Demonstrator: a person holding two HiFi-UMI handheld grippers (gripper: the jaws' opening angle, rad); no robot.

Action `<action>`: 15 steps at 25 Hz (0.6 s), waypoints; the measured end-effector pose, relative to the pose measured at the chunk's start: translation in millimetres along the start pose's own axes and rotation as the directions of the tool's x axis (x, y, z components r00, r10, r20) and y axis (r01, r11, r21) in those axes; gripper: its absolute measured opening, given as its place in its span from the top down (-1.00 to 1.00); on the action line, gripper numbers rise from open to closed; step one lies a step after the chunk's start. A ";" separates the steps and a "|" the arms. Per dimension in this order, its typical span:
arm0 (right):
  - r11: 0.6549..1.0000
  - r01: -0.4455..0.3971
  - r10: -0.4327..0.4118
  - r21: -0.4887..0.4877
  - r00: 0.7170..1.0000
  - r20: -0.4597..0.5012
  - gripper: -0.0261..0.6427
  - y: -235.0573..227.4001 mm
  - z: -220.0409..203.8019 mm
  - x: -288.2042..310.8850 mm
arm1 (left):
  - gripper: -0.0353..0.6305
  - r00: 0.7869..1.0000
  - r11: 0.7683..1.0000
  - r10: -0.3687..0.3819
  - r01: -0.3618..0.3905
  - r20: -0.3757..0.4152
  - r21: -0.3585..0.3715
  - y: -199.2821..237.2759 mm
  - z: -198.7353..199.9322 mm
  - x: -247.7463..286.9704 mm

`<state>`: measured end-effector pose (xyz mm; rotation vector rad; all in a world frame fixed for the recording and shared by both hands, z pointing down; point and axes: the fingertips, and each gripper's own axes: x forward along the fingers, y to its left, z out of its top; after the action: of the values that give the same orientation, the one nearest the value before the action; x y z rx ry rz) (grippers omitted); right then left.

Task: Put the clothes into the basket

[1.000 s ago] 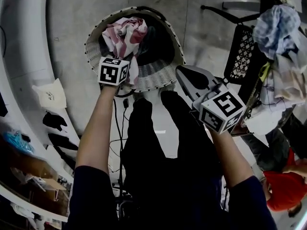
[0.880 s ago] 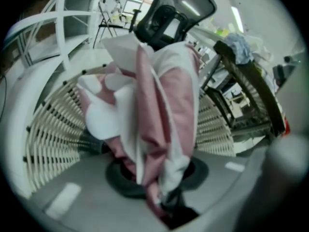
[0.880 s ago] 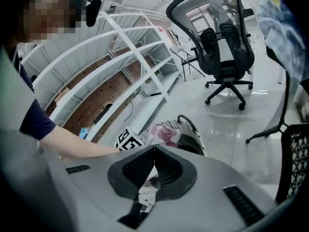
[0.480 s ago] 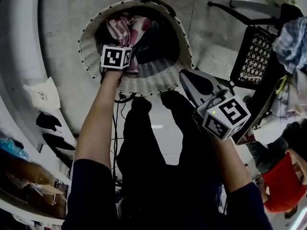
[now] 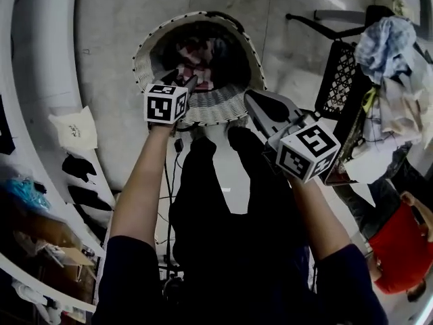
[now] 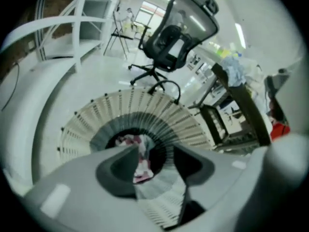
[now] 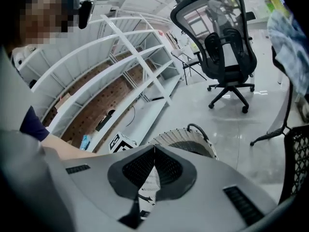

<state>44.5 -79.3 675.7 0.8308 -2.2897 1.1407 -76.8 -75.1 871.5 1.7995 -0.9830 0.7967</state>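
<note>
- Here, a pink-and-white garment [image 5: 197, 63] is lying crumpled inside the wicker basket [image 5: 143, 58], showing no clear long axis or heading.
- The left gripper [image 6: 154, 151] is hovering above it, jaws apart, closing on nothing.
- The right gripper [image 7: 154, 151] is waiting shut and empty.
- Soft and light, the cloth is likely bunching easily; any raised fold suits pinching.

- The basket [image 5: 143, 59] stands on the floor [image 5: 115, 19], with clothes [image 5: 197, 66] lying inside it.
- An office chair [image 6: 181, 33] stands behind the basket.
- A crate [image 5: 342, 80] stands right of the basket, with a heap of garments [image 5: 389, 42] on top.
- Shelving [image 5: 40, 80] runs along the left.
</note>
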 end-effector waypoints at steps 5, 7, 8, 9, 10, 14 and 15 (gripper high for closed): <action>1.000 0.012 -0.011 -0.022 0.999 0.043 0.90 30.0 30.2 -31.2 | 0.57 0.997 0.999 -0.005 0.002 0.080 0.038 -28.4 18.6 -77.3; 0.999 0.016 -0.014 -0.030 0.998 0.061 0.90 41.4 39.0 -43.1 | 0.72 0.993 0.999 -0.011 0.005 0.115 0.045 -40.1 28.2 -104.3; 0.999 0.017 -0.015 -0.033 0.997 0.070 0.90 46.9 43.0 -48.5 | 0.79 0.991 0.999 -0.014 0.008 0.134 0.049 -45.8 33.8 -117.2; 0.999 0.019 -0.016 -0.036 0.997 0.078 0.90 52.3 46.3 -53.7 | 0.83 0.988 0.999 -0.018 0.010 0.153 0.054 -51.6 39.4 -130.2; 0.999 0.021 -0.018 -0.037 0.996 0.084 0.90 57.6 49.0 -58.9 | 0.87 0.985 0.998 -0.021 0.011 0.171 0.060 -57.8 44.5 -143.2; 0.999 0.020 -0.017 -0.032 0.994 0.111 0.90 78.9 61.6 -81.1 | 0.88 0.972 0.996 -0.040 0.020 0.230 0.088 -85.5 61.4 -193.1; 0.999 0.019 -0.015 -0.035 0.993 0.120 0.90 84.7 66.8 -87.4 | 0.88 0.969 0.995 -0.046 0.023 0.242 0.095 -92.8 65.2 -205.2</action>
<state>41.0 -66.3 537.5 0.9260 -2.3878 1.0661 -85.9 -50.8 638.5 2.0242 -1.0840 0.6162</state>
